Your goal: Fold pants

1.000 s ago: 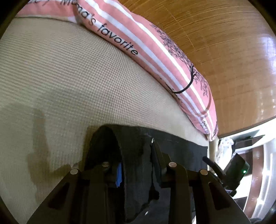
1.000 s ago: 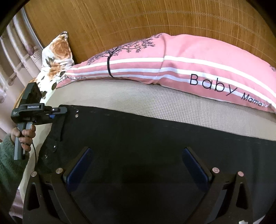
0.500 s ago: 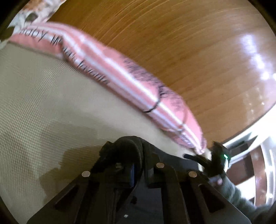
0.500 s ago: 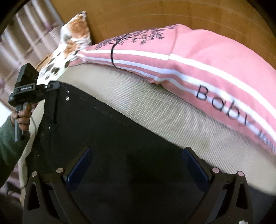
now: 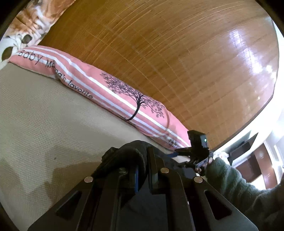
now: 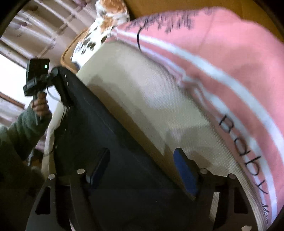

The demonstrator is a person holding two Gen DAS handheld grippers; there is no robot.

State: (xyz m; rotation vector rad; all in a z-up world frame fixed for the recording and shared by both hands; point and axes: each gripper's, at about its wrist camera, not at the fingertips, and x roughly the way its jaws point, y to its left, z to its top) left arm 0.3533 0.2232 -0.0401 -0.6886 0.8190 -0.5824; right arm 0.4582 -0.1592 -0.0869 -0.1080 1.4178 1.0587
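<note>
Before you is a bed with a beige woven cover (image 5: 53, 120). On it lie black pants (image 6: 110, 142), a long pink striped pillow (image 5: 110, 88) against the headboard, and a floral pillow (image 5: 35, 16).

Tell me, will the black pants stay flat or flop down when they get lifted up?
Probably flop: the black pants bunch in a soft roll between the left gripper fingers. They likely sag too, since the cloth hangs slack below that grip. They don't look slippery; the fabric looks matte.

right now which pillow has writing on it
The long pink striped pillow, printed "Baby Mama's favorite" with a tree. The floral pillow beside it shows no lettering.
</note>
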